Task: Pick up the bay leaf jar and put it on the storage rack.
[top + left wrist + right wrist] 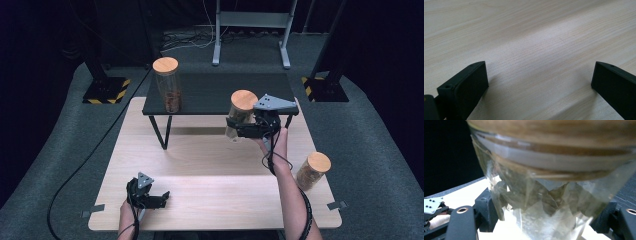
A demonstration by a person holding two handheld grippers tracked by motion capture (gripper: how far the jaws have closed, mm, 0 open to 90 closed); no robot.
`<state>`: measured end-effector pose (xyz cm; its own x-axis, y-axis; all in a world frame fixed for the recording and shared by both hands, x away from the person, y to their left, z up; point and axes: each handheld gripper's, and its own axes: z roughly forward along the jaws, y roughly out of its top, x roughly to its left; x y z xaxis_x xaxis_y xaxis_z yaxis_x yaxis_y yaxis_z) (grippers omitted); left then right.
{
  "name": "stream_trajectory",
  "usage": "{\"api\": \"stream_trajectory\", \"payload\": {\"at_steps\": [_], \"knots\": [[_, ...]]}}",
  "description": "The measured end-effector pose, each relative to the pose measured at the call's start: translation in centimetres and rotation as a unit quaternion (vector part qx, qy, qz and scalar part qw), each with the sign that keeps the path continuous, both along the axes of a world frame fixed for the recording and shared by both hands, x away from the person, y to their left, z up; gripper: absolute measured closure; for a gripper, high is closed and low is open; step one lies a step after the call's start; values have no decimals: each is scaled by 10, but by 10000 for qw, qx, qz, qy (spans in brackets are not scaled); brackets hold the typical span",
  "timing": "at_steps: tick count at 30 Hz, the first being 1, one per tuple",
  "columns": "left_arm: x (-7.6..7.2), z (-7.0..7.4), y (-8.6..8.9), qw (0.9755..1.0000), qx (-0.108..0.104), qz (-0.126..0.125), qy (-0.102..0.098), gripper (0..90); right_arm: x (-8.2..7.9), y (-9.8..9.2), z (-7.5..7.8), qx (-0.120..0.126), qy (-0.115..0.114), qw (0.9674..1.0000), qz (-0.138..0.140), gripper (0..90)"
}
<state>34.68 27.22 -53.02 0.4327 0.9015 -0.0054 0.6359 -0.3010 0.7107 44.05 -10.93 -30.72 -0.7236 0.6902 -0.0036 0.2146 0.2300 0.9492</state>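
Observation:
My right gripper (235,127) is shut on a clear glass jar with a wooden lid (241,112), holding it lifted above the light wood table, just in front of the small black shelf table (220,92). In the right gripper view the jar (549,195) sits between both jaws, with dried leaves showing inside. My left gripper (162,197) rests low near the table's front left, open, with bare wood between its fingers (465,87).
A taller lidded jar (167,85) stands on the black shelf's left end. Another lidded jar (313,171) stands at the table's right edge. The light wood table (200,165) has free room in its middle. A metal stand (252,27) is behind.

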Motion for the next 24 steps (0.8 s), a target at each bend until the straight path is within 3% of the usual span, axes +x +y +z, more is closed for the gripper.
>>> {"api": "stream_trajectory", "payload": {"at_steps": [24], "knots": [[0, 0, 0, 10000, -1, 1, 1, 0, 9, 5, 20, -17, -64, 10000, 17, 250]]}}
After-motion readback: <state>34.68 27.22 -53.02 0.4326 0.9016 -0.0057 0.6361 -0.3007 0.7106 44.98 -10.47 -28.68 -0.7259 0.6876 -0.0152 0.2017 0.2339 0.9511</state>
